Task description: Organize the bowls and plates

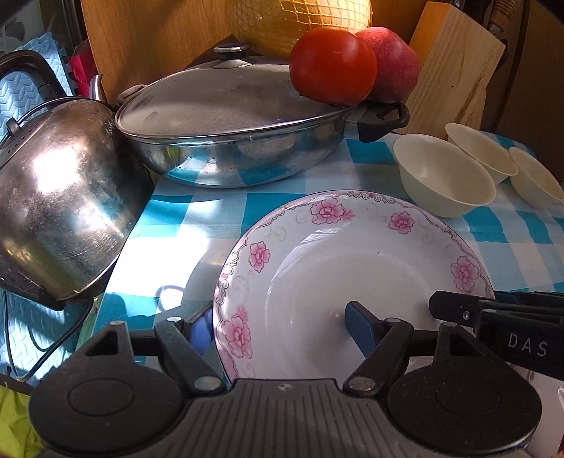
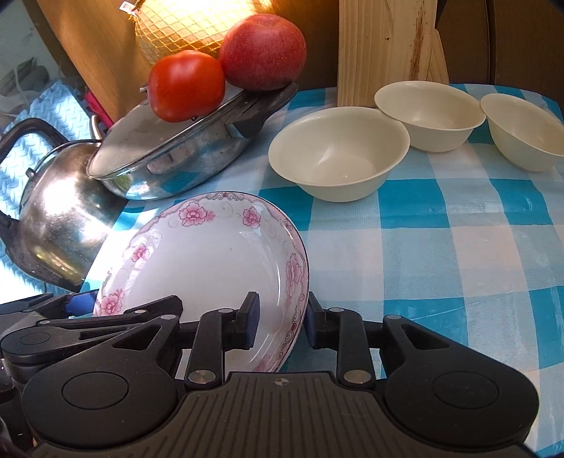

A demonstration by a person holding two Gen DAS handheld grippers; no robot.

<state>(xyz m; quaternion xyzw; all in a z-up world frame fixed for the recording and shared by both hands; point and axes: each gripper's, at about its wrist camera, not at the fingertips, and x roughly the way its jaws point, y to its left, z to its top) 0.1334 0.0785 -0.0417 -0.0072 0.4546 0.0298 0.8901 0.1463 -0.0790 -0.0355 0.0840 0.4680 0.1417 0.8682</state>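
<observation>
A white plate with pink flowers [image 1: 352, 260] is held tilted above the blue checked tablecloth [image 1: 183, 225]. My left gripper [image 1: 282, 322] straddles its left rim, one finger under and one inside. My right gripper [image 2: 282, 317] straddles its right rim [image 2: 296, 267], with gaps showing beside the pads. The right gripper also shows in the left wrist view [image 1: 493, 310]. Three cream bowls [image 2: 338, 155] [image 2: 430, 112] [image 2: 521, 130] stand in a row at the back right.
A lidded steel pan [image 1: 225, 137] carries a tomato [image 1: 331, 65] and an apple [image 1: 391, 63]. A steel kettle [image 1: 60, 218] stands at the left. A netted melon [image 2: 183, 28] and wooden boards [image 2: 384, 49] stand behind.
</observation>
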